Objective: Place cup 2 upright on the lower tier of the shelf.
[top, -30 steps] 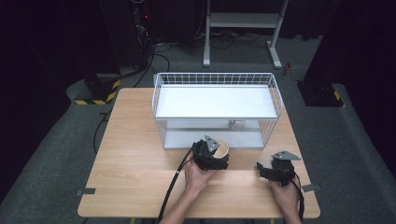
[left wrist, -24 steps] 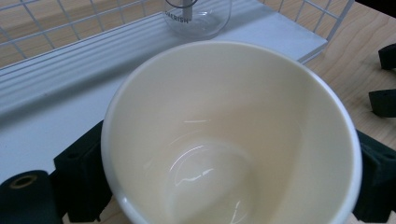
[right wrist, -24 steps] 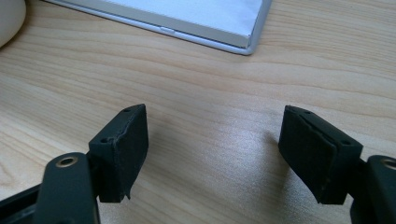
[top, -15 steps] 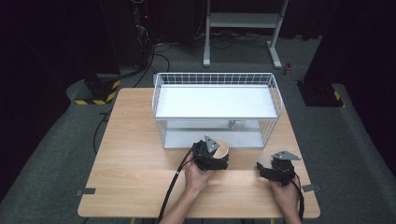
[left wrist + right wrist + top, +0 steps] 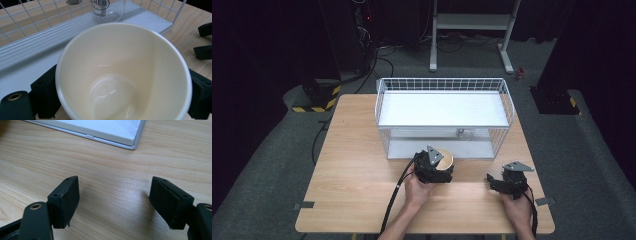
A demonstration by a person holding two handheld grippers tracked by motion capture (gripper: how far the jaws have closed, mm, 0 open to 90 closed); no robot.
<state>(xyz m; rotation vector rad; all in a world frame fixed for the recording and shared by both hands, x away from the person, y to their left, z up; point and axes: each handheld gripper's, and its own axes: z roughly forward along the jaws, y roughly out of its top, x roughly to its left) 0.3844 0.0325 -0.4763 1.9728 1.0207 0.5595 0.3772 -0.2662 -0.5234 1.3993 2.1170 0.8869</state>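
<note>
Two forearms reach forward; left hand-held gripper (image 5: 438, 169) clamps cup (image 5: 123, 72).

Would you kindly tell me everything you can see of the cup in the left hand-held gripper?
The cup is cream inside with a white rim, smooth and glossy, round and tapering to a smaller base. It is empty and stands mouth up. The left hand-held gripper grips it from both sides. It sits just in front of the wire rack, near a clear glass.

The left gripper (image 5: 438, 169) was clamped about a cup (image 5: 123, 72), while the right gripper (image 5: 495, 183) rested with jaws spread apart.
</note>
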